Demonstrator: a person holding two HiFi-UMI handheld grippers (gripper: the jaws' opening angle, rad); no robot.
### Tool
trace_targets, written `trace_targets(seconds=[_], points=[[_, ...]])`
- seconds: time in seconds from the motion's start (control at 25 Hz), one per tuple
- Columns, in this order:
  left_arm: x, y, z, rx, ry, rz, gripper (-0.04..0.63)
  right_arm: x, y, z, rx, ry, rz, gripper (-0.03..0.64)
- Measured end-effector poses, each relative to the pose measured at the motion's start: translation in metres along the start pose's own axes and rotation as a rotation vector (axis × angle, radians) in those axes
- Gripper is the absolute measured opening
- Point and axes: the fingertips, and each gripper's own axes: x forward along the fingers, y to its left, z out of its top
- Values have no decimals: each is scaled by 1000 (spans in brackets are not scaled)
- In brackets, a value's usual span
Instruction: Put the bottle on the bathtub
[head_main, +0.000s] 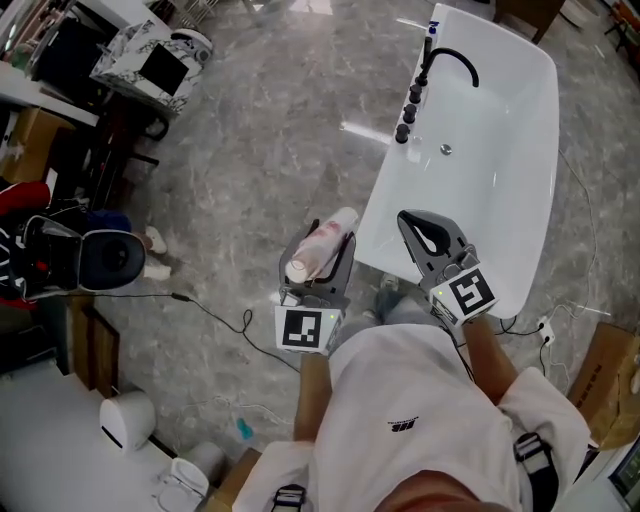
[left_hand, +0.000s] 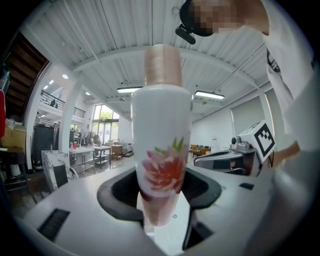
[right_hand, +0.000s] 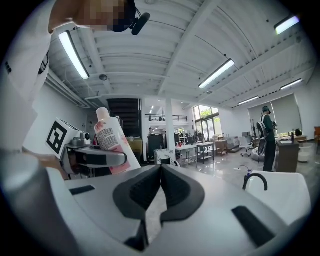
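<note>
My left tool (head_main: 318, 262) is clamped on the bottle (head_main: 327, 238). In the left gripper view the jaws press on the narrow pink lower end, and the white body and tan cap stick out well past them. The bottle is in the air over the grey floor (head_main: 250, 180), just short of the bathtub (head_main: 500, 150), whose near rim lies at about 3 o'clock from it. My right tool (right_hand: 161, 175) carries nothing. Its jaws are pressed together, and it hangs over the tub's near end at 3 o'clock from the left one.

I judge the bottle to be light, stiff plastic with a little give, though I can't tell from these views how full it is. Its glossy printed skin looks slippery. Because I hold it so low, the long upper part acts as a lever and could swivel between the pads if I swing it quickly. A grip nearer mid-body, across the flower print, would be steadier. The low hold does keep the jaws near the base, which should help when I stand the bottle up.

The flat ledge beside the black faucet (head_main: 440, 60), at about 1 o'clock from the bottle, looks like the broadest surface to stand it on. That ledge is smooth too, so the base should land flat before I let go.
</note>
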Motion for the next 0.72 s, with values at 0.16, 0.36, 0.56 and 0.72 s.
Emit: trace_targets(seconds=[0.16,0.36,0.56,0.72], points=[[34,-1,-4,5,23,-24,227,5,-34,-6,19,8,-30,-5],[72,-1,-14,19,51,-67,227,9,-63,-20,50,17,-74,-5],[110,2,-30,26,73,-118,227,17,-86,-39,67,30,-123,-5],[139,7,-44,45,91,-174,227,26,-103,-50,89,34,-179,-5]])
